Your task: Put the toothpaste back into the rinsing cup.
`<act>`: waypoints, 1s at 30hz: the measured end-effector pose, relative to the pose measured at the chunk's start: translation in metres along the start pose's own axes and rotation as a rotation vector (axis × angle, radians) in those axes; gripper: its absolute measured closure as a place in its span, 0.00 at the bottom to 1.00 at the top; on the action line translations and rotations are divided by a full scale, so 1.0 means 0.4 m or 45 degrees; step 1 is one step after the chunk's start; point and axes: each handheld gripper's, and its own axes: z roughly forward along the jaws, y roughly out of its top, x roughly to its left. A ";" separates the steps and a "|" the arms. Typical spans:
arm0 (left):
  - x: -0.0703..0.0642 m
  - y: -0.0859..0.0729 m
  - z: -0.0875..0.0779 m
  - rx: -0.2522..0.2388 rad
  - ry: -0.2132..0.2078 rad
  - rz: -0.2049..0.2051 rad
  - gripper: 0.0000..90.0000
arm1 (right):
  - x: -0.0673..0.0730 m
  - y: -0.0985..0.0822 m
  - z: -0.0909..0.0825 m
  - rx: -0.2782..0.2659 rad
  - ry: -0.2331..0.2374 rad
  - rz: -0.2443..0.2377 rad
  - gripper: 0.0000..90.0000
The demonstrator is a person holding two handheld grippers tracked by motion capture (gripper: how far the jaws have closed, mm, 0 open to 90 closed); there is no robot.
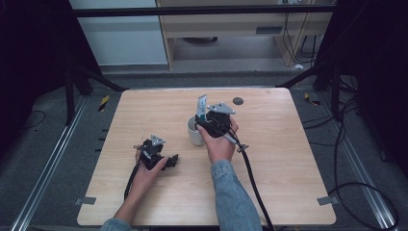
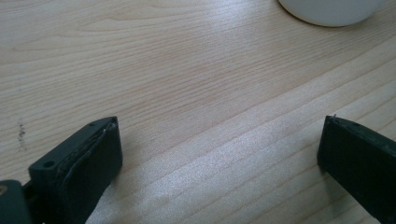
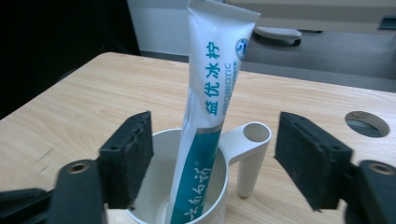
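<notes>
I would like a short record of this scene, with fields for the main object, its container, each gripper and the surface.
main object: toothpaste tube, white and teal, standing in the cup, leaning
container: white cup with a handle, upright
right gripper: jaws open on either side of the tube, pads not pressing it
left gripper: open, nothing between the jaws, low over the table
surface: light wooden table

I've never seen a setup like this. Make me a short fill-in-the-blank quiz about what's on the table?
1. The toothpaste tube stands inside a white ____.
2. The right tool has its jaws ____, one on each side of the tube.
3. The table is made of ____.

Missing words: cup; open; wood
</notes>
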 end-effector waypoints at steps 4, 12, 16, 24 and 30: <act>0.000 0.000 0.000 0.000 0.000 0.000 0.00 | -0.006 0.003 -0.006 0.054 -0.003 -0.068 0.21; 0.000 0.000 0.001 -0.003 0.000 -0.004 0.00 | -0.023 0.005 -0.032 0.185 0.029 -0.178 0.10; -0.001 0.000 0.000 -0.003 0.000 -0.003 0.00 | -0.037 0.013 -0.052 0.193 0.080 -0.188 0.11; -0.001 -0.001 0.000 -0.004 -0.001 -0.003 0.00 | -0.095 0.036 -0.100 0.190 0.068 -0.165 0.12; -0.001 -0.001 0.000 -0.005 -0.001 -0.004 0.00 | -0.138 0.045 -0.154 0.224 0.002 -0.226 0.12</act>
